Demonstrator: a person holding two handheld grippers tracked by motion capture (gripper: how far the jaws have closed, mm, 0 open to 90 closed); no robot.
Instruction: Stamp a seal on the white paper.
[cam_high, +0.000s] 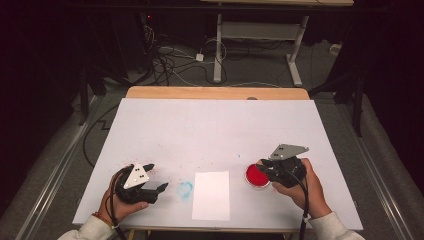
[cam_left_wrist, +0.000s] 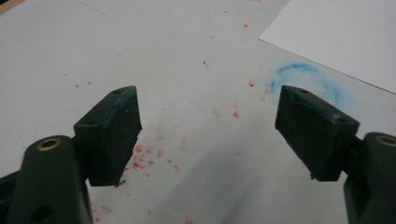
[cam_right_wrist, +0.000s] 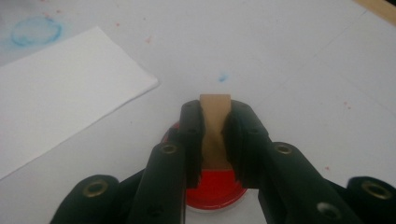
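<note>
My right gripper (cam_high: 261, 168) is shut on a small tan wooden block (cam_right_wrist: 215, 109), which stands upright between the pads. Right under the block sits a round red ink pad (cam_right_wrist: 215, 186), at the table's right front (cam_high: 254, 177). A white sheet of paper (cam_high: 211, 195) lies at the front centre, left of the pad (cam_right_wrist: 60, 93). My left gripper (cam_high: 157, 176) rests at the front left, jaws wide open with nothing between them (cam_left_wrist: 210, 126). A blue ring mark (cam_high: 185, 189) lies between that gripper and the paper (cam_left_wrist: 286, 70).
A white cover (cam_high: 215, 125) lies over the table, with a wooden strip (cam_high: 215, 92) showing at its far edge. Red specks (cam_left_wrist: 140, 158) dot the cover near the left gripper. Cables and a desk frame (cam_high: 218, 55) stand on the floor beyond.
</note>
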